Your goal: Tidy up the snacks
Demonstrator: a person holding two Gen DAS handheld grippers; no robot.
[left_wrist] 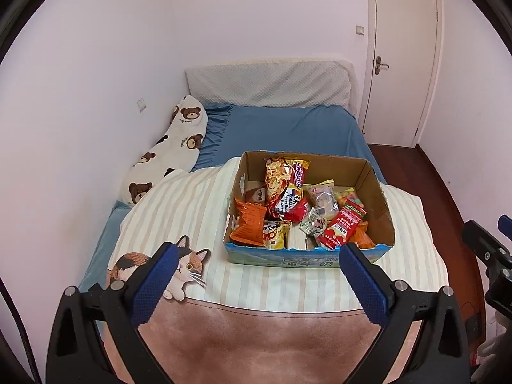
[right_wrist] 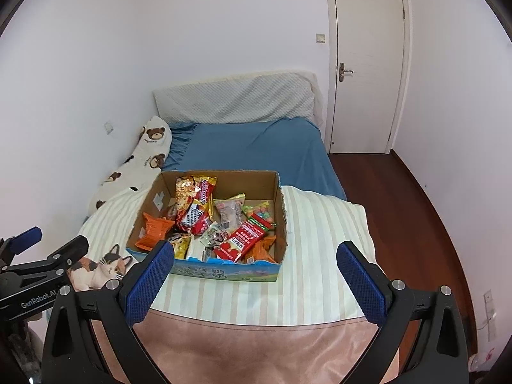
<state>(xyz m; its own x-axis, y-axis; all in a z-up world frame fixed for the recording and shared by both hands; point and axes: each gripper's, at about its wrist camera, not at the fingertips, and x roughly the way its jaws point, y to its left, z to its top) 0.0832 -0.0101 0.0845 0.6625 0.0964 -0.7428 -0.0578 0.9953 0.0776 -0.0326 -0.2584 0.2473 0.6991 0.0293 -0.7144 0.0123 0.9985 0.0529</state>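
1. Snacks (left_wrist: 300,204) lie jumbled in the cardboard box (left_wrist: 380,204) on the bed's striped blanket (left_wrist: 192,211), just beyond both grippers.
2. Choose one top packet, like the red packet (right_wrist: 244,238), and approach from above.
3. Your left gripper (left_wrist: 259,257) and right gripper (right_wrist: 256,256) tilt downward, fingers (right_wrist: 153,278) wide, empty.
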